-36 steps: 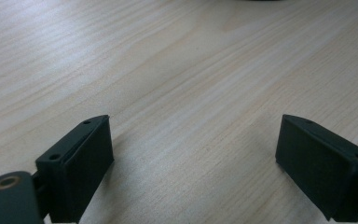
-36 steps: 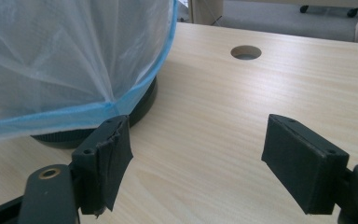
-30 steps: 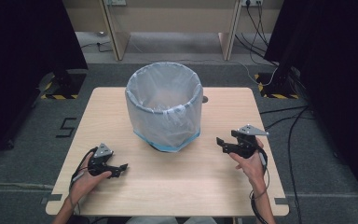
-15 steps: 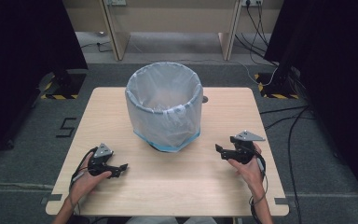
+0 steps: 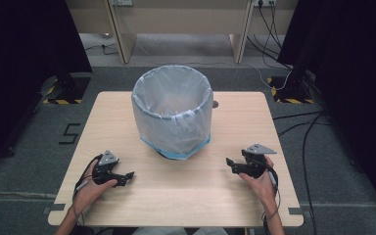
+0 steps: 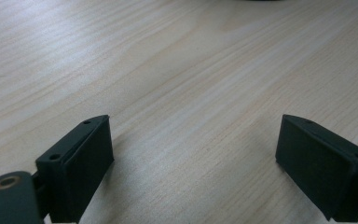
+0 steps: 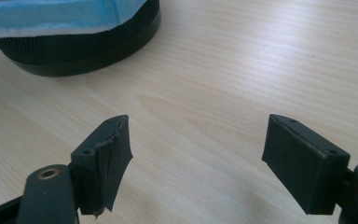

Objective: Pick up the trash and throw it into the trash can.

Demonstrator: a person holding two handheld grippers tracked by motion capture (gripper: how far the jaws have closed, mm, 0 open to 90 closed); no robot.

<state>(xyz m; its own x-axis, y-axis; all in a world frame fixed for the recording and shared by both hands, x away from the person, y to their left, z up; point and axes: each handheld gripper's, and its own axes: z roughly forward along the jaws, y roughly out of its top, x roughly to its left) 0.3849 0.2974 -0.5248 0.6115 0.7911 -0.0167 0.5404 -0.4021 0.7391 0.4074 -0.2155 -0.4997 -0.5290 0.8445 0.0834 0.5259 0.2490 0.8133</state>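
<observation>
With jaws spread and empty, the left gripper (image 5: 122,177) and right gripper (image 5: 235,165) rested low on the pale wooden table (image 5: 186,196), flanking the centred black bin lined with translucent blue plastic (image 5: 172,111), seemingly poised to reach it.

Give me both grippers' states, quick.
Left gripper: open, holding nothing, low over the table.
Right gripper: open, holding nothing, near the lined bin.

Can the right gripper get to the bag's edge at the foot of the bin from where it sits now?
Probably yes. The right gripper rests open on the table, aimed toward the bin, and bare wood lies between its fingers and the blue bag edge. Nothing stands in the way.
</observation>
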